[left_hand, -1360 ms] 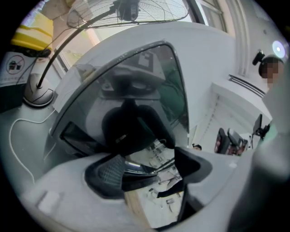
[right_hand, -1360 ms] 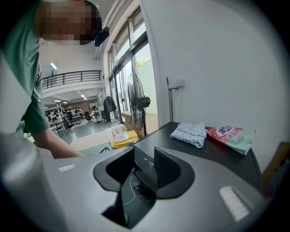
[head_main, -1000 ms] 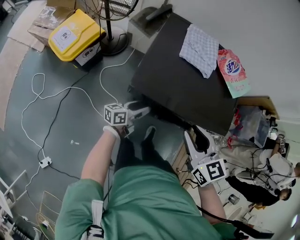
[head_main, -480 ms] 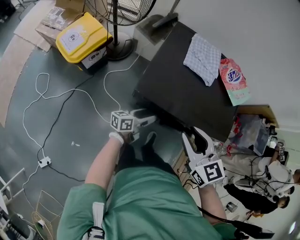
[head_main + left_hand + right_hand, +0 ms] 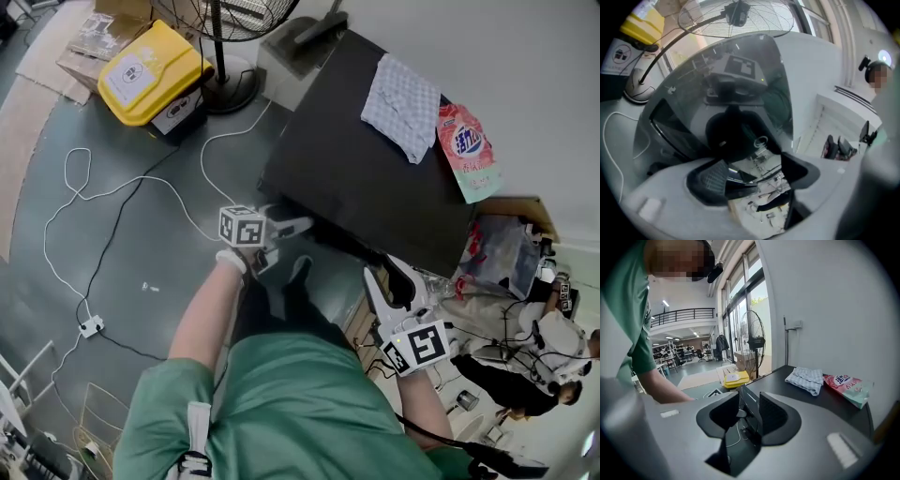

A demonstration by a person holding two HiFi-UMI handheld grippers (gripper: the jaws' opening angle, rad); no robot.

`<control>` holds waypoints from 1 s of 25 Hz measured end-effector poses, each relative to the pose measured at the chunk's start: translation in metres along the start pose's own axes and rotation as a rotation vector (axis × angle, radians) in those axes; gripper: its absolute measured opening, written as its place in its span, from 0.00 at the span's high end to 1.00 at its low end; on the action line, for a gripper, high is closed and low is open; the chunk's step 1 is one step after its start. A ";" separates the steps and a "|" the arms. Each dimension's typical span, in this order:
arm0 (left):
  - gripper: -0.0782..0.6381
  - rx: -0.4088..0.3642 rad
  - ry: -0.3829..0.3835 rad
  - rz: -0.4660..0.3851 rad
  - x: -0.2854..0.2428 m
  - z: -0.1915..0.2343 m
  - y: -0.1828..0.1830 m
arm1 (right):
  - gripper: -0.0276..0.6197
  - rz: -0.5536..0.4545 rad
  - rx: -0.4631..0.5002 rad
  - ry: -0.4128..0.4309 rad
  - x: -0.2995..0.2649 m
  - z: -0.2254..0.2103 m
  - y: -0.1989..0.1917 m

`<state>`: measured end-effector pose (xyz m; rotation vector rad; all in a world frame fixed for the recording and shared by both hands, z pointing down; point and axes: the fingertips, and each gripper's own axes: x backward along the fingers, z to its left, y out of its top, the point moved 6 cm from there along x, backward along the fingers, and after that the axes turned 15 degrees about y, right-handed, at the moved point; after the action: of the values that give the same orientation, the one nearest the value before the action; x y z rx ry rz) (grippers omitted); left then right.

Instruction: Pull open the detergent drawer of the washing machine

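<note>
The black washing machine (image 5: 375, 178) has a checked towel (image 5: 401, 101) and a pink detergent bag (image 5: 467, 150) on its top. My left gripper (image 5: 298, 225) is level at the left end of the machine's front. In the left gripper view it faces the round glass door (image 5: 726, 93). Its jaws (image 5: 754, 173) are opening; the door's dark rim runs between them and neither pad presses on it. My right gripper (image 5: 382, 274) is at the right end of the front. There a narrow black slab, the detergent drawer (image 5: 748, 406), sits between its jaws (image 5: 749, 416) with both pads against it.
A yellow bin (image 5: 150, 70), a standing fan's base (image 5: 230, 89) and white cables (image 5: 122, 187) lie on the floor to the left. Bags and clutter (image 5: 506, 248) and another person (image 5: 553, 347) are to the right of the machine. My own legs are right below the grippers.
The left gripper's jaws have spread wider and it has shifted slightly at the machine's front. The right gripper has stayed where it was.
</note>
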<state>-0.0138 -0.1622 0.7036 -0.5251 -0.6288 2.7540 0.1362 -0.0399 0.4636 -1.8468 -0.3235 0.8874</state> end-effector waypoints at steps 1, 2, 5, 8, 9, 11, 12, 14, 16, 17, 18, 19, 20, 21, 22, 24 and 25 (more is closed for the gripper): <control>0.40 0.004 -0.014 0.002 -0.001 0.000 0.002 | 0.77 0.001 -0.002 0.001 0.001 0.000 -0.001; 0.41 0.008 -0.025 0.004 -0.001 0.000 0.003 | 0.77 0.003 -0.004 0.002 0.001 0.000 -0.002; 0.42 0.021 -0.041 -0.009 -0.002 -0.001 0.003 | 0.77 0.009 -0.011 0.006 0.005 0.000 -0.009; 0.45 0.052 -0.036 -0.063 0.000 -0.005 -0.002 | 0.77 0.018 -0.009 0.023 0.007 0.004 -0.015; 0.45 0.054 -0.030 -0.083 0.003 -0.007 -0.006 | 0.77 0.021 -0.006 0.033 0.008 0.007 -0.016; 0.47 0.051 -0.029 -0.105 0.015 -0.010 -0.019 | 0.77 0.025 -0.001 0.053 0.008 0.011 -0.019; 0.46 0.047 -0.029 -0.104 0.022 -0.012 -0.026 | 0.77 0.025 0.001 0.059 0.008 0.010 -0.020; 0.45 0.040 -0.023 -0.085 0.034 -0.015 -0.040 | 0.77 0.023 0.001 0.063 0.008 0.007 -0.020; 0.44 0.036 -0.017 -0.068 0.044 -0.019 -0.050 | 0.77 0.013 -0.001 0.065 0.007 0.004 -0.017; 0.44 0.038 -0.016 -0.063 0.049 -0.020 -0.054 | 0.77 0.007 0.001 0.069 0.005 0.003 -0.014; 0.44 0.040 -0.016 -0.060 0.053 -0.021 -0.059 | 0.77 0.003 0.006 0.076 0.003 0.004 -0.011; 0.44 0.043 -0.015 -0.057 0.059 -0.022 -0.063 | 0.77 0.000 0.014 0.086 0.001 0.005 -0.008; 0.44 0.044 -0.013 -0.054 0.064 -0.023 -0.068 | 0.77 -0.001 0.022 0.097 -0.001 0.007 -0.006; 0.44 0.045 -0.011 -0.053 0.069 -0.024 -0.073 | 0.77 -0.002 0.028 0.106 -0.002 0.008 -0.004; 0.44 0.049 -0.009 -0.053 0.073 -0.026 -0.077 | 0.77 -0.003 0.033 0.113 -0.003 0.008 -0.003; 0.44 0.060 -0.002 -0.051 0.079 -0.029 -0.085 | 0.77 -0.005 0.035 0.123 -0.005 0.006 -0.002; 0.43 0.063 0.003 -0.049 0.081 -0.031 -0.088 | 0.77 -0.006 0.035 0.127 -0.006 0.005 -0.002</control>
<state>-0.0590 -0.0473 0.6948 -0.4934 -0.5449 2.7162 0.1287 -0.0389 0.4673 -1.8594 -0.2328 0.7631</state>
